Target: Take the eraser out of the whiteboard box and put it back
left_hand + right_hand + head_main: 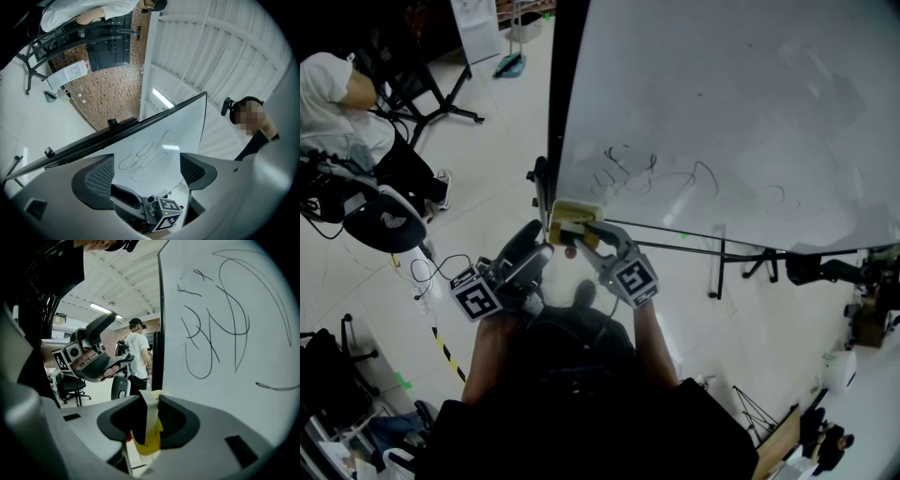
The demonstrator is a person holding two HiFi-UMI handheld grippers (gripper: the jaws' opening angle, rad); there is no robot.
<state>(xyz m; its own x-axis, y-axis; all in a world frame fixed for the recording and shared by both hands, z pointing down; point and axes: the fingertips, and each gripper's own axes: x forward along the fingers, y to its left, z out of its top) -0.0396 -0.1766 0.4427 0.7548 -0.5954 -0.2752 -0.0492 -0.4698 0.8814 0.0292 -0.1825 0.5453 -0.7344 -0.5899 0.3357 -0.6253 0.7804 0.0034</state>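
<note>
The whiteboard (731, 112) carries black scribbles, and a beige box (574, 212) is fixed at its lower left corner. My right gripper (586, 232) is at that box. In the right gripper view its jaws (150, 404) are shut on a thin cream and yellow eraser (149, 432), held edge-on beside the board (234, 333). My left gripper (540, 247) hovers just left of the box, open. In the left gripper view its jaws (146, 171) frame only the scribbled board (154, 150), with the right gripper's marker cube (166, 218) below them.
A person sits at the upper left (337, 94) by a black office chair (384, 220). Cables (427, 277) trail on the pale floor. The board's stand legs (722, 262) run along under it. Another person (136, 352) stands beyond the board's edge.
</note>
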